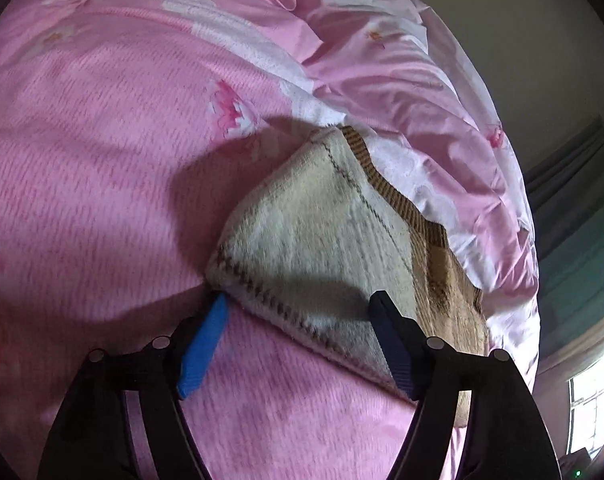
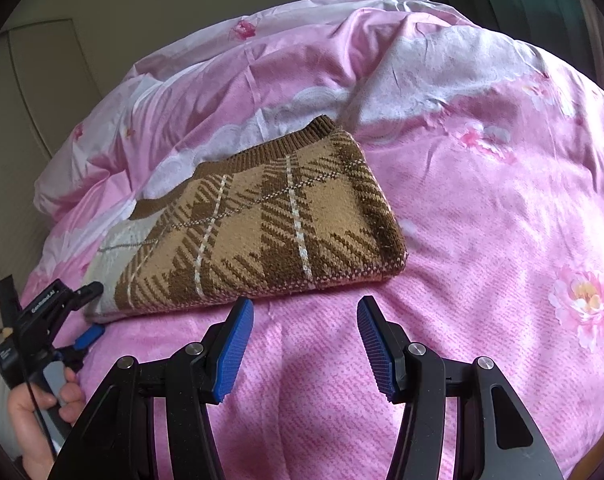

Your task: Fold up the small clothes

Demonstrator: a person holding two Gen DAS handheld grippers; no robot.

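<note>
Releasing: left gripper [image 1: 299, 310] just letting go of folded brown argyle knit sweater [image 2: 261, 224]; jaws apart, straddling its near-left corner, not clamped.
Left pads: blue fingertip [image 1: 217, 308] just outside the corner edge, dark fingertip [image 1: 382, 304] over the cream inside-out layer; contact with the knit cannot be told.
Right gripper [image 2: 306, 312]: jaws apart, nothing between them, hovering over pink blanket [image 2: 482, 240] just short of sweater's near edge.
Sweater position: lying folded on the blanket, far edge against rumpled floral duvet [image 2: 261, 80]; ribbed hem [image 2: 285, 142] at far side; cream underside peeking out at left.
Hand [image 2: 41, 412]: gripping left tool's handle, low left in right wrist view.
Step judged: fold laid down, release and tidy-up pending.
Doing it well: back left jaws straight off along the blanket, no lifting, to avoid dragging the corner open.
Next call: tuck the exposed cream flap under, or square it against the top layer.
Risk: thick knit likely to spring; soft bedding gives little to press against.
</note>
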